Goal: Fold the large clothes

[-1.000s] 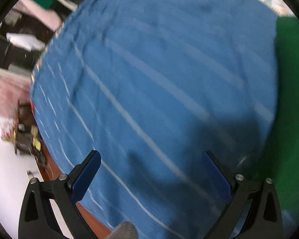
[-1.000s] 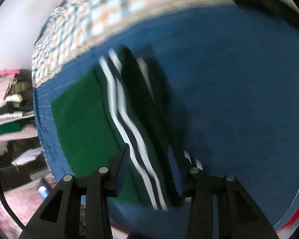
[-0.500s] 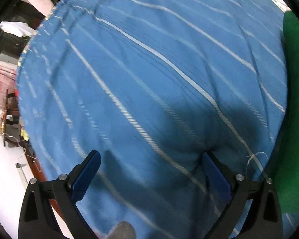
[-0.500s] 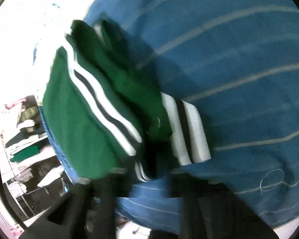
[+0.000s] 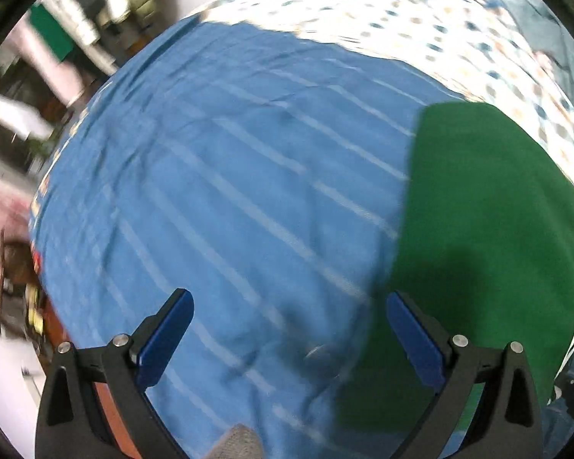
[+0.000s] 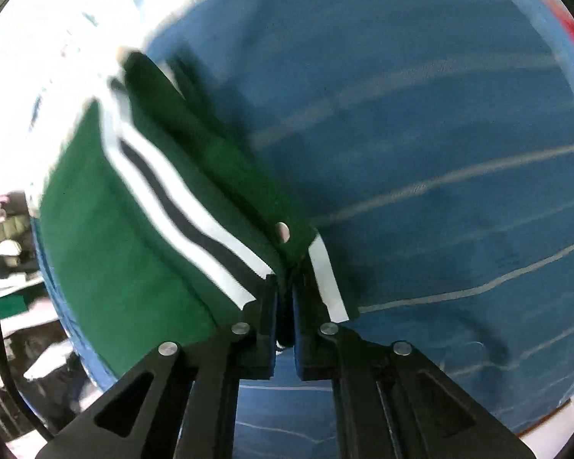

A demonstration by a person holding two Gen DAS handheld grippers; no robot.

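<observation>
I count one green garment (image 6: pixel 107 267) in front of me, trimmed with white and dark stripes, and one silver snap button (image 6: pixel 282 231) on it. Under it lies one blue striped sheet (image 5: pixel 225 199), and beyond that one dotted white cover (image 5: pixel 421 38). I have two grippers, my left gripper (image 5: pixel 289 315) and my right gripper (image 6: pixel 284 294), each with two fingers.

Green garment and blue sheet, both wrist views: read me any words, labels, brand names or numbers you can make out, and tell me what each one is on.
None can be read.
Green garment: only white and black stripes and a metal snap, no lettering visible.
Blue striped sheet: plain pale lines, no text.
Patterned cloth: coloured spots only, blurred.
Background clutter: too blurred and small to read.
</observation>
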